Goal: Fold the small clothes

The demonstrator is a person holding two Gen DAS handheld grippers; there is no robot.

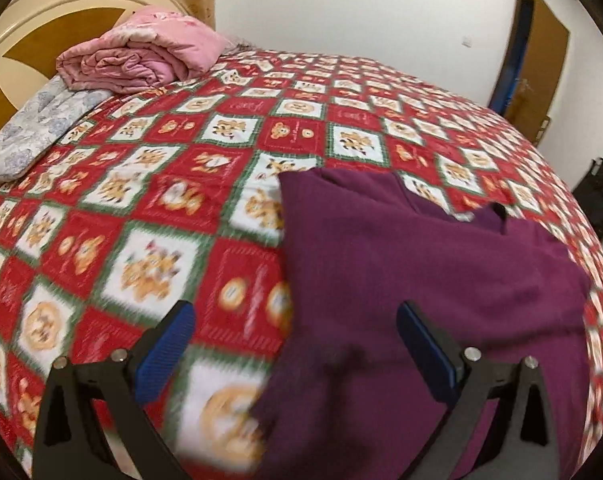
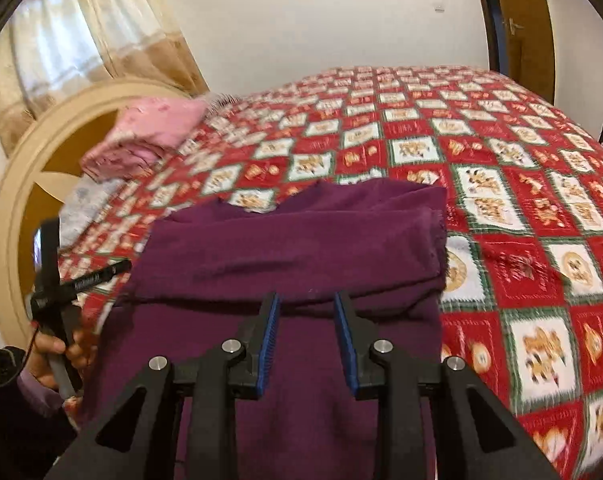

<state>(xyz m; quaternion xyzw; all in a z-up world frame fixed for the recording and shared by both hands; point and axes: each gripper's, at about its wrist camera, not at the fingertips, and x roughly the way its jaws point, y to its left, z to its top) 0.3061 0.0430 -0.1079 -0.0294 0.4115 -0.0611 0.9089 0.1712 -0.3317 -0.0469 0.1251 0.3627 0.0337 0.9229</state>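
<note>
Blue pads line both claws. In the right wrist view the right claw is partly open, a narrow gap between its fingers, and it grips nothing; it hangs over the purple garment, near the folded edge that crosses the cloth from 9 to 3 o'clock. In the left wrist view the left claw is wide open and empty; its left finger stands over the quilt and its right finger over the garment, so the left edge of the garment runs between them. This view is blurred, so I cannot tell if the fingers touch the cloth. The garment lies flat on the quilt, partly folded, with one layer laid across the upper part and the neck opening at 12 o'clock from the right claw. At 9 o'clock in the right view a hand holds the handle of the left claw. Farther out, at 10 o'clock, a pink folded blanket rests by the headboard, with a grey flowered cloth just beside it. A curtain hangs behind the headboard, and a door stands at 1 o'clock.
</note>
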